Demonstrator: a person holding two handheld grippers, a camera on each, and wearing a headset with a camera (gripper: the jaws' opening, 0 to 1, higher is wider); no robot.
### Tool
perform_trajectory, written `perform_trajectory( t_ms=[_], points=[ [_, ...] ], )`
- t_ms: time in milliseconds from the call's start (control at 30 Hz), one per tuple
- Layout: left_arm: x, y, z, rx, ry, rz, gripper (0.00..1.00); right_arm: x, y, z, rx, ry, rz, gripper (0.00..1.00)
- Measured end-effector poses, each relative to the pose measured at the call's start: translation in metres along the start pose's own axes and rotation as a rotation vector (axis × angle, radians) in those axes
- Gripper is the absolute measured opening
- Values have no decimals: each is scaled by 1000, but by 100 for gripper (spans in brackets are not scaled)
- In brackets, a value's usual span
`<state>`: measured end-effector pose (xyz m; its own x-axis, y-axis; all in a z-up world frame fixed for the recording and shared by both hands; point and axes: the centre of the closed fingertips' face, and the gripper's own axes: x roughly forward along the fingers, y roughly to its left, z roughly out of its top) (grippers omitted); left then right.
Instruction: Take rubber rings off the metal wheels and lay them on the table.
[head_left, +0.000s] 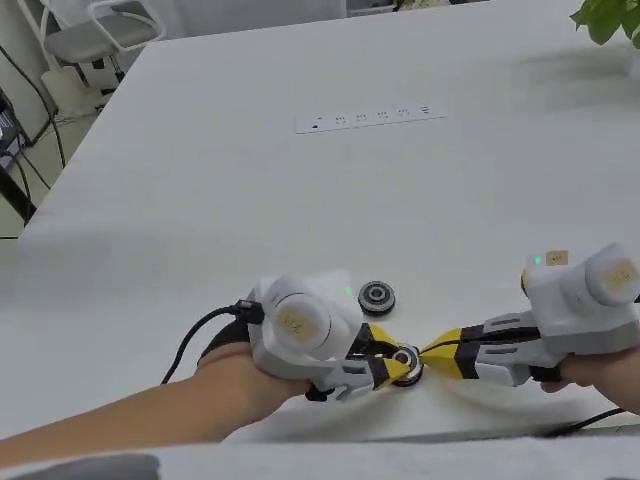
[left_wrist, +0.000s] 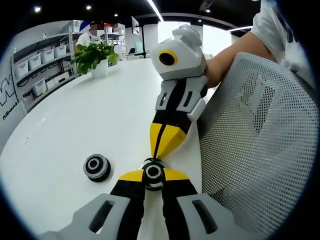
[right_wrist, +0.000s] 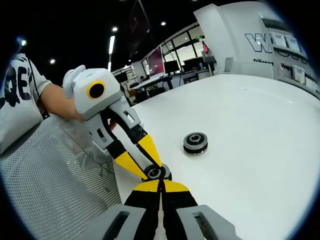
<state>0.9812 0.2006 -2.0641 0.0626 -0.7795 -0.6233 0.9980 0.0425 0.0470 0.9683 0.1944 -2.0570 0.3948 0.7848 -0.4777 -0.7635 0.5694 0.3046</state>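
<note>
A small metal wheel (head_left: 407, 361) with a black rubber ring sits just above the white table (head_left: 300, 200), near its front edge. My left gripper (head_left: 395, 368) is shut on this wheel (left_wrist: 153, 171), one yellow jaw on each side. My right gripper (head_left: 428, 354) comes in from the opposite side. Its yellow tips (right_wrist: 160, 184) are shut together, pinching the ring at the wheel's rim (right_wrist: 155, 173). A second wheel (head_left: 377, 296) with its black ring on lies flat on the table a little farther back, also in the left gripper view (left_wrist: 96, 166) and the right gripper view (right_wrist: 195, 142).
A white power strip (head_left: 370, 119) lies across the middle of the table. A potted plant (head_left: 610, 18) stands at the far right corner. A grey mesh chair back (left_wrist: 260, 140) is close behind the grippers at the table's front edge. Another chair (head_left: 95, 35) stands off the far left.
</note>
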Motion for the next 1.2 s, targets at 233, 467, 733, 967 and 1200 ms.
perform_trajectory(
  t_ms=[233,467,733,967,1200],
  points=[
    [-2,-2,1,1,4,3,7,2,-1,0,4,-7,10,0],
    [-3,-3,2,0,3,1,7,4,1,1,6,-12,21,0],
    [-3,-3,2,-1,4,-1,7,7,3,3,7,-17,36,0],
    [-3,-3,2,-3,4,-1,7,8,5,5,5,-24,47,0],
    [-3,-3,3,-8,4,0,7,9,6,6,0,-27,51,0]
  ],
)
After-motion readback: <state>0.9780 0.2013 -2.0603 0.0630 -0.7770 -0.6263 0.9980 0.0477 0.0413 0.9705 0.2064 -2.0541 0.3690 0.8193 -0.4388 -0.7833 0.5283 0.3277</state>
